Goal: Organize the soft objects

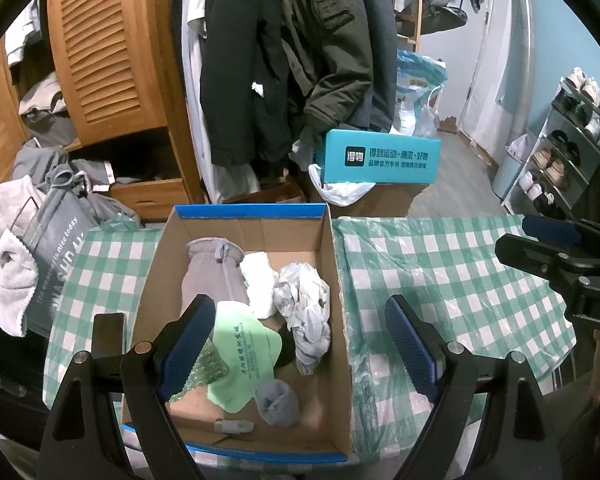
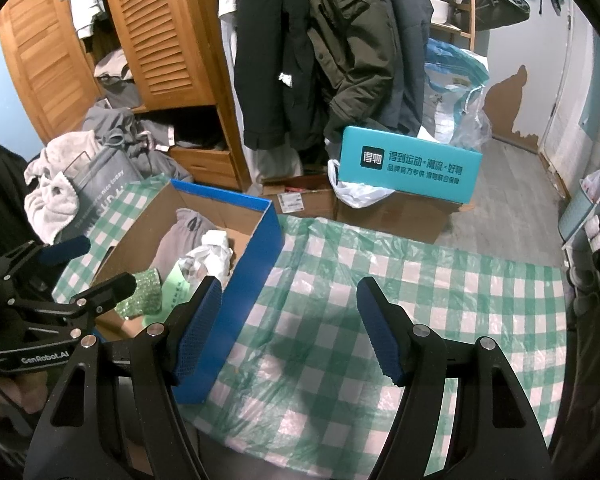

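Observation:
An open cardboard box with blue edges (image 1: pixel 332 264) (image 2: pixel 260 240) sits on the green checked tablecloth (image 1: pixel 440 280) (image 2: pixel 380 288). It holds a grey glove (image 1: pixel 212 276), a white cloth (image 1: pixel 260 280), a crumpled patterned cloth (image 1: pixel 304 304), a light green bag (image 1: pixel 244 356), a green sparkly piece (image 1: pixel 208 364), a rolled grey sock (image 1: pixel 278 400) and a dark item. My left gripper (image 1: pixel 300 344) is open and empty above the box. My right gripper (image 2: pixel 290 328) is open and empty over the bare cloth right of the box.
A teal box (image 1: pixel 380 158) on a cardboard carton stands behind the table. Coats (image 1: pixel 284 60) hang at the back beside a wooden wardrobe (image 1: pixel 108 60). A grey bag with towels (image 1: pixel 28 264) lies at the left. A shoe rack (image 1: pixel 568 136) stands at the right.

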A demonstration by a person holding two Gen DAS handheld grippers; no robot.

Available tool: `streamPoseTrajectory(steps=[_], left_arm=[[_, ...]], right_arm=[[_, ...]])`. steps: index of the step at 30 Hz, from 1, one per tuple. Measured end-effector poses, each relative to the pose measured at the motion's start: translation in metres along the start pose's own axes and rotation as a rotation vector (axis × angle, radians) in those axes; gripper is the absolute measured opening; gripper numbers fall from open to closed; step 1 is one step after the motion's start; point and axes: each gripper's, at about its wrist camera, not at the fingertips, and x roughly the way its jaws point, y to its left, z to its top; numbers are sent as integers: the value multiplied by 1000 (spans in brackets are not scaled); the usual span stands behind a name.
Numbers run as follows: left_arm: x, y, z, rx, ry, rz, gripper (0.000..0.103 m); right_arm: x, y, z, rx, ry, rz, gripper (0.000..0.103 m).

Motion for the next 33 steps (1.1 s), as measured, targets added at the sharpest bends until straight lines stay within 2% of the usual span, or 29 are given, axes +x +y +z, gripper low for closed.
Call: streamPoseTrajectory(steps=[33], left_arm=[[3, -5, -7, 11, 20, -14, 88]], right_arm=[[0, -3, 0, 4, 3, -2, 69]])
